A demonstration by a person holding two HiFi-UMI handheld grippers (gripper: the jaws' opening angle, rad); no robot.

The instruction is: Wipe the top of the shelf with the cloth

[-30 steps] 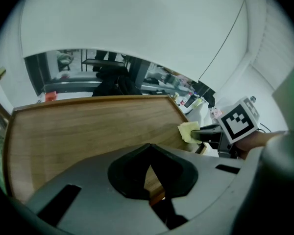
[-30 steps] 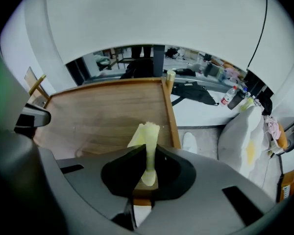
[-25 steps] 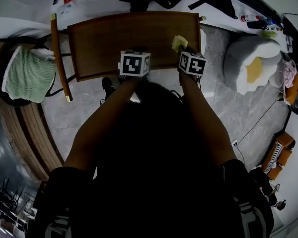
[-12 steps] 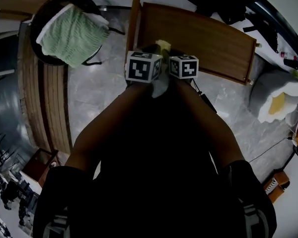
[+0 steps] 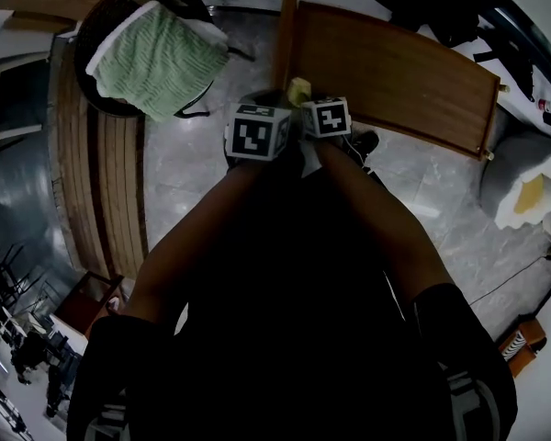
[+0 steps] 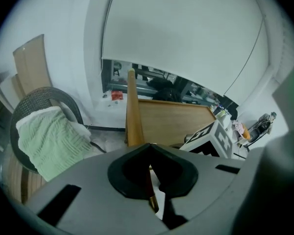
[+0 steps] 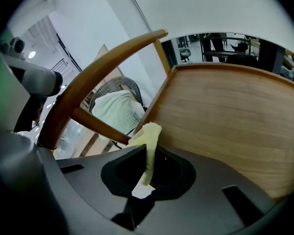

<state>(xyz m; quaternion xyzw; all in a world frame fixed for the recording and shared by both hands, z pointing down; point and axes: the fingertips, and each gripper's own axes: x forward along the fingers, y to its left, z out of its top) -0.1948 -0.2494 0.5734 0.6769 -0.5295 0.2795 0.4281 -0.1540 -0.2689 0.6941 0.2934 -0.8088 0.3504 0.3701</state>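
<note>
2 tools, 1 cloth, 1 shelf and some room items; we log them as follows.

Item 1, L tool (image 6: 148, 147): jaws fully closed, tip to tip, w/ nothing between them. In the head view it sits just beside the R tool, over the grey stone floor (image 5: 184, 168) at the shelf's near-left corner.

Item 2, R tool (image 7: 149, 150): jaws clamped on the cloth (image 7: 149, 133), a pale yellow-green strip that stands up out of the jaw tips and folds over at its top end.

Item 3, cloth, location: at the left end of the shelf top (image 7: 225, 111), by the corner nearest us. We cannot tell whether it touches the wood.

Item 4, shelf top: 1 plain brown wooden board, long side running left to right ahead of both tools.

Item 5, wooden pole (image 6: 132, 106): round, light brown, running along the shelf's left end. Its brass-coloured tip shows through the opening behind the L tool's jaws.

Item 6, wicker chair (image 6: 46, 93): dark, left of the shelf, w/ a green ribbed blanket (image 6: 49, 146) draped over it.

Item 7, white cushion w/ yellow centre (image 5: 528, 191): on the floor to the right of the shelf, well apart from both tools.
</note>
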